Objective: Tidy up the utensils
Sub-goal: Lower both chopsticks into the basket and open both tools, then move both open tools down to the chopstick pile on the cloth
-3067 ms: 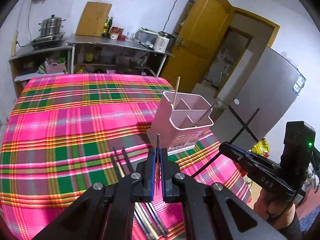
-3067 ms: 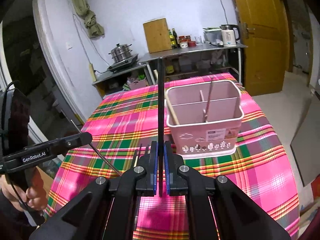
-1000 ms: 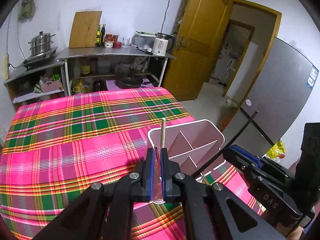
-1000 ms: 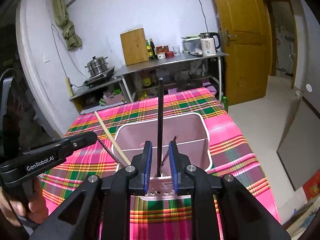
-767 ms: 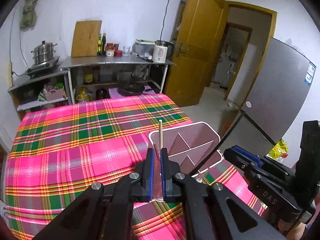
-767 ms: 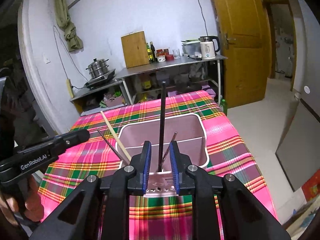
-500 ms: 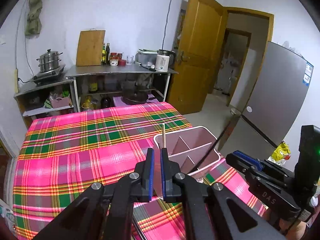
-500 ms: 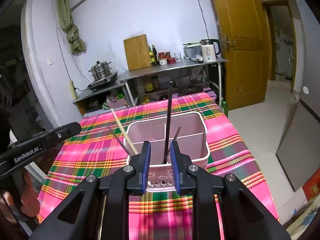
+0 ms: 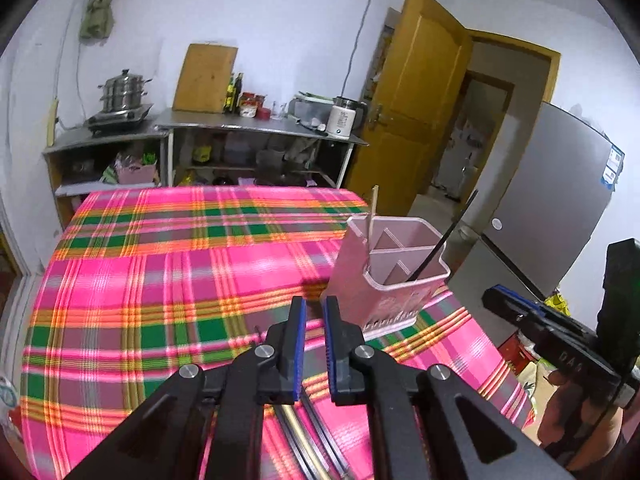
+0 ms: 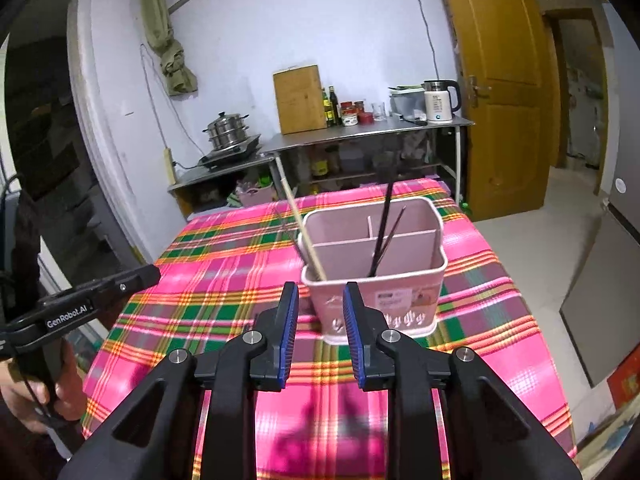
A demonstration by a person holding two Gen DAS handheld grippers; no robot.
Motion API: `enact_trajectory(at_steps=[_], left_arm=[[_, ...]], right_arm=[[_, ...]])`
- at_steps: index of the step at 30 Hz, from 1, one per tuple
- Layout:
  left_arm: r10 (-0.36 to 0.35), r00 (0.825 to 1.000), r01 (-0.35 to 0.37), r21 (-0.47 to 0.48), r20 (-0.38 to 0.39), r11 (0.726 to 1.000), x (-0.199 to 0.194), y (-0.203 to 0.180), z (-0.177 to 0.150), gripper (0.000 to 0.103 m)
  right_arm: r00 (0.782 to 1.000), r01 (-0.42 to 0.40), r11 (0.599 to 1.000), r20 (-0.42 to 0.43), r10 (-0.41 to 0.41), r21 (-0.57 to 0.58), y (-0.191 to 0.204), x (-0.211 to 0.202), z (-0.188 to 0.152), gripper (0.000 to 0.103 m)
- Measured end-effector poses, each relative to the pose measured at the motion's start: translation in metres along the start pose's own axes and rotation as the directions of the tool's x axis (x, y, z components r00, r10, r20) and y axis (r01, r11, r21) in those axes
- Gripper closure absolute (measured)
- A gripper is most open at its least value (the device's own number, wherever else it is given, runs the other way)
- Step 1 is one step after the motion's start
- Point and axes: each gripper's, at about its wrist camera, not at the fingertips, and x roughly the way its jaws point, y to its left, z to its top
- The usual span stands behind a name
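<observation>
A pink divided utensil holder (image 9: 384,280) (image 10: 384,304) stands on the plaid tablecloth near the right edge. In it lean a wooden chopstick (image 9: 372,216) (image 10: 304,232) and a black chopstick (image 9: 444,240) (image 10: 382,232) beside a thinner dark one. My left gripper (image 9: 315,308) hovers short of the holder, its jaws almost together and just starting to open, with nothing between them. Several chopsticks (image 9: 304,440) lie on the cloth under it. My right gripper (image 10: 318,292) faces the holder's front, its jaws opening and empty.
The plaid-covered table (image 9: 160,280) ends just right of the holder. Behind it stand steel shelves (image 9: 256,128) with a kettle, bottles, a cutting board and a steamer pot. A yellow door (image 10: 504,100) and a grey fridge (image 9: 560,208) are to the right.
Both grippers drew back from the holder. The right jaws widened and the black chopstick stayed standing in the holder. The left jaws stayed nearly together and empty.
</observation>
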Motion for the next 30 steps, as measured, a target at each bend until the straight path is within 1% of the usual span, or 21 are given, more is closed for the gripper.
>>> enact_trajectory(at_steps=[5, 10, 14, 18, 19, 21, 23, 30], left_arm=[[0.002, 1.0, -0.003, -0.028, -0.031, 1.0, 0.0, 0.017, -0.021, 0.093], [0.008, 0.996, -0.014, -0.066, -0.088, 0.998, 0.011, 0.029, -0.046, 0.093], [0.012, 0.989, -0.026, -0.091, -0.15, 0.996, 0.03, 0.036, -0.068, 0.093], [0.013, 0.977, -0.036, -0.102, -0.213, 0.994, 0.051, 0.04, -0.087, 0.093], [0.016, 0.975, -0.04, -0.101, -0.223, 0.994, 0.055, 0.04, -0.089, 0.092], [0.017, 0.969, -0.044, -0.105, -0.246, 0.994, 0.064, 0.042, -0.096, 0.083], [0.021, 0.967, -0.051, -0.11, -0.256, 0.993, 0.07, 0.044, -0.099, 0.08], [0.055, 0.956, -0.091, -0.111, -0.288, 0.99, 0.089, 0.045, -0.104, 0.079]], right_arm=[[0.999, -0.023, 1.0, -0.036, 0.022, -0.01, 0.009, 0.002, -0.015, 0.079], [0.996, -0.036, 0.999, -0.088, 0.036, -0.007, 0.013, 0.011, -0.033, 0.079], [0.992, -0.046, 0.999, -0.121, 0.045, -0.011, 0.017, 0.02, -0.043, 0.079], [0.987, -0.06, 0.998, -0.152, 0.056, -0.02, 0.021, 0.028, -0.053, 0.079], [0.986, -0.063, 0.998, -0.159, 0.059, -0.021, 0.021, 0.03, -0.055, 0.079], [0.983, -0.069, 0.997, -0.174, 0.064, -0.023, 0.023, 0.036, -0.059, 0.079], [0.98, -0.075, 0.997, -0.189, 0.069, -0.023, 0.024, 0.041, -0.064, 0.079], [0.972, -0.081, 0.997, -0.221, 0.077, -0.013, 0.023, 0.054, -0.073, 0.079]])
